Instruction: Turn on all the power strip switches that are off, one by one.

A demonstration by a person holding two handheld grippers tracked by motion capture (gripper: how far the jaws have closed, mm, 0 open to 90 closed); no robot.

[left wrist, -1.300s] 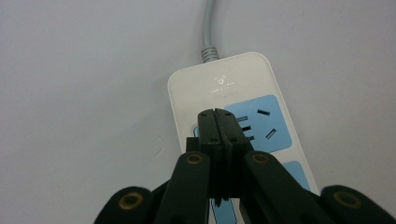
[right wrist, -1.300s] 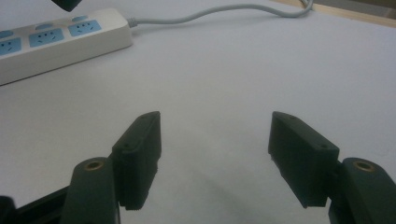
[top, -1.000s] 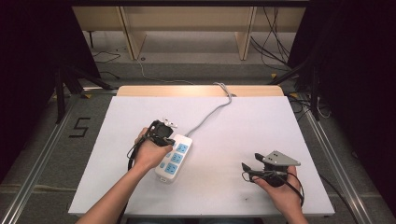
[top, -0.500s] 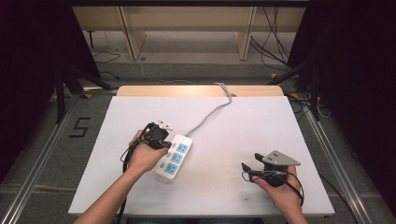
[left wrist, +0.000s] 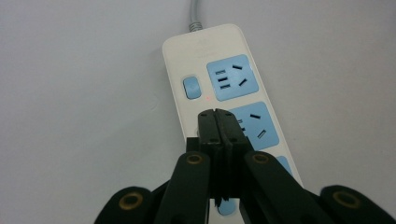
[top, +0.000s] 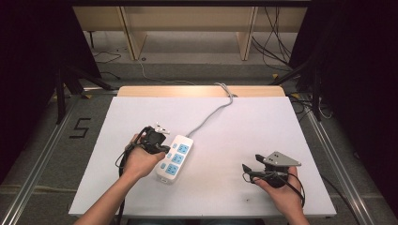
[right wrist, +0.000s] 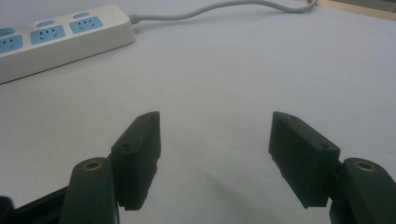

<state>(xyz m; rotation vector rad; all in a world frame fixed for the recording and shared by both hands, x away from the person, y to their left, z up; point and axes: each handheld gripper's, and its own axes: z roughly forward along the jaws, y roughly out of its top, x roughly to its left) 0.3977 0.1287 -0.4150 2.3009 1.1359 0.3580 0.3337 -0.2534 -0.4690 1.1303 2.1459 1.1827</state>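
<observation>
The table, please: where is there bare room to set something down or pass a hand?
Bare white surface lies between the power strip and the right gripper, along the far side on both sides of the cord, and in the left corner of the table. It is crowded only where the shut left gripper sits over the strip.

The power strip [top: 174,157] is a white, elongated rectangular body with rounded corners. It lies flat on the white desk [top: 225,140], set diagonally in the left-centre area. Its top face carries 3 light-blue socket panels in a row, each with dark slot openings. A small light-blue switch [left wrist: 192,87] sits beside each socket panel, along one long edge. A small red indicator light [left wrist: 207,98] shows next to the switch nearest the cord end. A grey cord [top: 211,112] leaves the far end and curves across the desk to its far edge.
</observation>
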